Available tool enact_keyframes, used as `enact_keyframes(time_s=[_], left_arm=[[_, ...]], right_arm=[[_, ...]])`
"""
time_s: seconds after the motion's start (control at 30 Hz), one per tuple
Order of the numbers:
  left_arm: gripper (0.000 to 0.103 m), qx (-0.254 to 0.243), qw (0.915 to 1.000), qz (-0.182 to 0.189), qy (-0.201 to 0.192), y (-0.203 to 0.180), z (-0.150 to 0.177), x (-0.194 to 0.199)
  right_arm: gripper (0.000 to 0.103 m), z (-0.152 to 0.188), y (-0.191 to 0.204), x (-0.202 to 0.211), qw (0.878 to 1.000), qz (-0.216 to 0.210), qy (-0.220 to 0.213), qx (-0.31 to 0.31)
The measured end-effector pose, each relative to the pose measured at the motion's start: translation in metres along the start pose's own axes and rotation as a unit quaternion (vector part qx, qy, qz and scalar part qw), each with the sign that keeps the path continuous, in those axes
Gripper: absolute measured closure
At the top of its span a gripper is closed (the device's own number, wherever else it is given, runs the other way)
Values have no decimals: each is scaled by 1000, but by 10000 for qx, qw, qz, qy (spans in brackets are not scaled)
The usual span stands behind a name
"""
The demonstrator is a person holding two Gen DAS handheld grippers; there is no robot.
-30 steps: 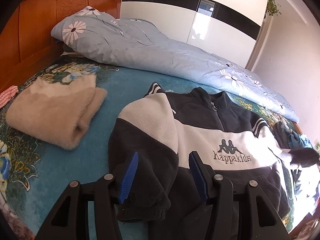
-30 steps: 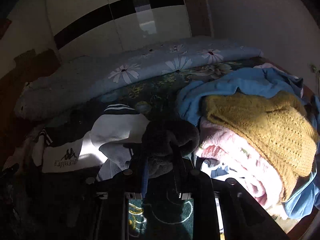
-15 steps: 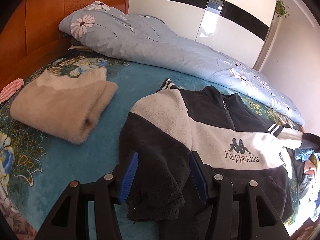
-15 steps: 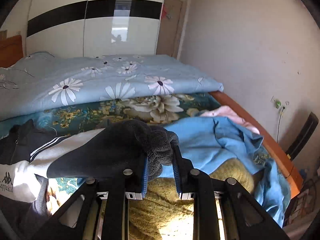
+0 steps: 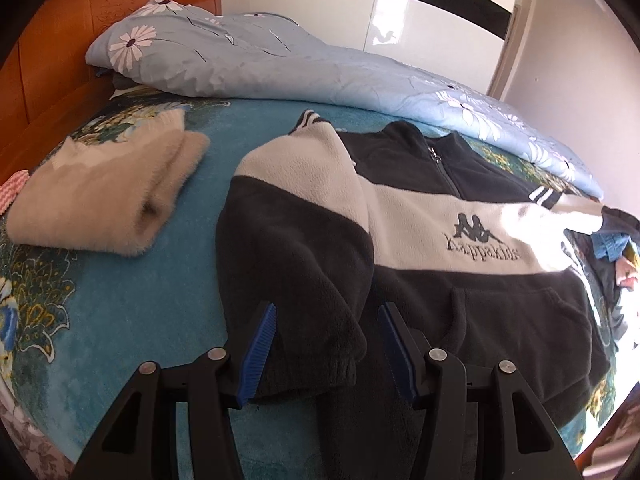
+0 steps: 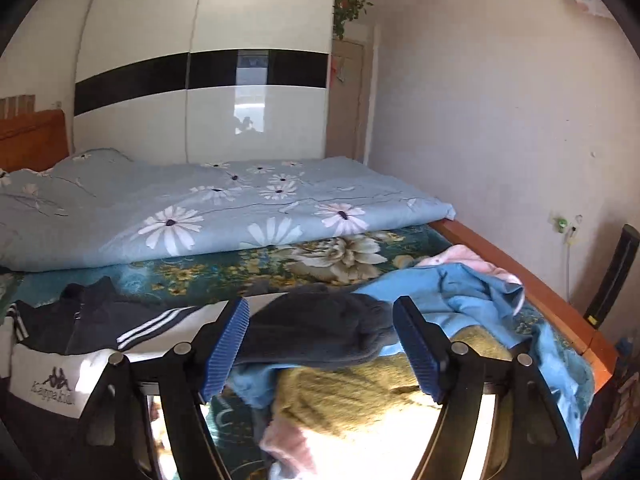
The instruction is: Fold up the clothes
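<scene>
1. We see the fleece jacket point(image 5: 460, 240) lying front-up on the teal flowered bedspread point(image 5: 132, 304), zipper and logo showing.
2. Its one sleeve point(image 5: 296, 264) is folded in across the body, cuff near the hem, just in front of our left gripper point(image 5: 326, 344).
3. Our left gripper has its fingers spread apart, grasping nothing; the folded sleeve's cuff sits between the blue pads point(image 5: 260, 348), contact unclear.
4. The other sleeve point(image 6: 316, 332) stretches out sideways, its dark cuff end resting on the pile of clothes point(image 6: 360, 392).
5. Our right gripper point(image 6: 320, 340) is released too, fingers wide; the dark cuff lies between them, not pinched.
6. The pile holds a blue garment point(image 6: 472, 300), a mustard knit and something pink, at the foot-side edge of the bed.
7. A folded beige sweater point(image 5: 104, 196) sits on the bedspread well apart from the jacket, toward the wooden headboard point(image 5: 60, 48).
8. A light blue daisy quilt point(image 6: 200, 208) lies bunched along the far side of the bed.
9. A white wardrobe point(image 6: 200, 100) with a black band stands behind the bed.
</scene>
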State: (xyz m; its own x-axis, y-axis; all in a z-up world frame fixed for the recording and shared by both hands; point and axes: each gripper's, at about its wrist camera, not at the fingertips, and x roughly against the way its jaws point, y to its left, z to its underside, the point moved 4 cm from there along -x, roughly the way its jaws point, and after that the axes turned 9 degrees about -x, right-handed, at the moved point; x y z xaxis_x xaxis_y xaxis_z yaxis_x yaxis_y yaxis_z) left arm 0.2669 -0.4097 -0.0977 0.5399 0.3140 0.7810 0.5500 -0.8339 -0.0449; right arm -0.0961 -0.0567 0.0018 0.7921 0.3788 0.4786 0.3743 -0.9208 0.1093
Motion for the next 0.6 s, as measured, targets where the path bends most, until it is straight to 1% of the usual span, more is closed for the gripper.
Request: enact_keyframes(time_s=[0.07, 0.13, 0.2, 0.27, 0.37, 0.4, 0.43, 0.47, 0.5, 0.53, 0.57, 0.6], left_arm=[[46, -91, 9998, 4, 154, -4, 8, -6], [46, -151, 9994, -79, 289, -5, 15, -13], [46, -157, 9992, -161, 339, -4, 19, -17], [46, -43, 9993, -170, 332, -1, 20, -17], [46, 106, 9995, -154, 272, 5, 20, -17], [47, 131, 9994, -160, 264, 6, 20, -17], [53, 147, 9995, -166, 230, 7, 20, -16], [61, 156, 9996, -156, 185, 8, 19, -15], [62, 169, 9997, -121, 139, 9, 18, -14], [69, 203, 9998, -52, 76, 12, 16, -12], [72, 246, 9997, 36, -7, 16, 13, -8], [74, 295, 9994, 125, -91, 22, 9, -4]], right_arm=[[27, 22, 36, -3, 9970, -692, 355, 5], [27, 50, 76, -13, 9889, -1269, 773, 18], [27, 81, 118, -25, 9785, -1682, 1177, 211], [27, 111, 156, -36, 9673, -1997, 1511, 411], [27, 146, 204, -43, 9490, -2466, 1889, 531], [27, 155, 216, -44, 9441, -2583, 1968, 569], [27, 162, 227, -45, 9394, -2686, 2043, 613], [27, 168, 235, -47, 9364, -2726, 2110, 659], [27, 173, 241, -48, 9343, -2737, 2174, 705], [27, 178, 247, -50, 9320, -2749, 2238, 752], [27, 179, 250, -51, 9312, -2745, 2271, 772], [27, 180, 252, -52, 9310, -2734, 2291, 780]])
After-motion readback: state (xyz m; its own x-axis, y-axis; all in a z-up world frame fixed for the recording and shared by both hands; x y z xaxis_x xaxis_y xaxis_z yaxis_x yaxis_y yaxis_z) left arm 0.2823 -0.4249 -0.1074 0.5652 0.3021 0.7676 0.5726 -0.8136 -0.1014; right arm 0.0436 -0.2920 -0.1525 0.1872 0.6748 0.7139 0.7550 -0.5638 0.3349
